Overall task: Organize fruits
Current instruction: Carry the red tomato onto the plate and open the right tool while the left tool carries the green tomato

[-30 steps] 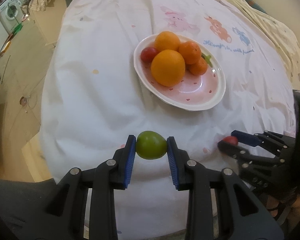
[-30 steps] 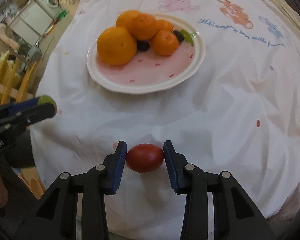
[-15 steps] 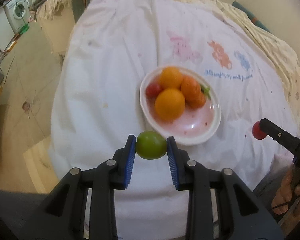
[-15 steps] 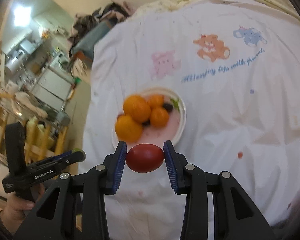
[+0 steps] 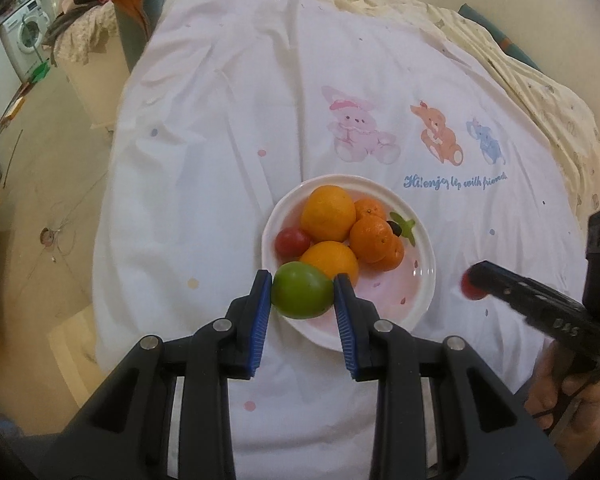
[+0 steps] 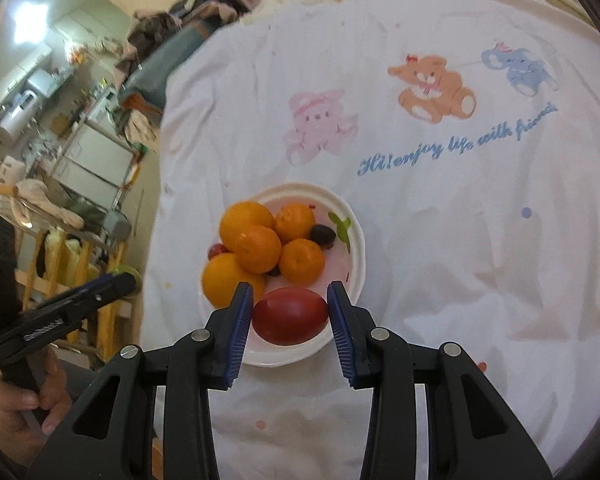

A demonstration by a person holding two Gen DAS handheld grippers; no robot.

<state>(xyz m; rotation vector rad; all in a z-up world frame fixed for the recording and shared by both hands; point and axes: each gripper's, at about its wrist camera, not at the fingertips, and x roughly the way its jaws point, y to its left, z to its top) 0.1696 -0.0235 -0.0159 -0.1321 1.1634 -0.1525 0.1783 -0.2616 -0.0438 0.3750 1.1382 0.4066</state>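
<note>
A white cartoon-print cloth (image 5: 236,152) covered the table, with cluttered shelves (image 6: 80,148) off to one side. The green fruit (image 5: 302,295) sat pinched between the left gripper (image 5: 302,300) pads, and the red fruit (image 6: 290,316) was clamped likewise in the right gripper (image 6: 290,316). A second earlier both hung low over bare cloth short of the plate (image 5: 420,300); by now they had risen and the plate, with its oranges (image 5: 328,218) and a small red fruit (image 5: 292,241), lay just beyond the fingertips. Both pieces looked ready to be set down on the plate's open near side.
</note>
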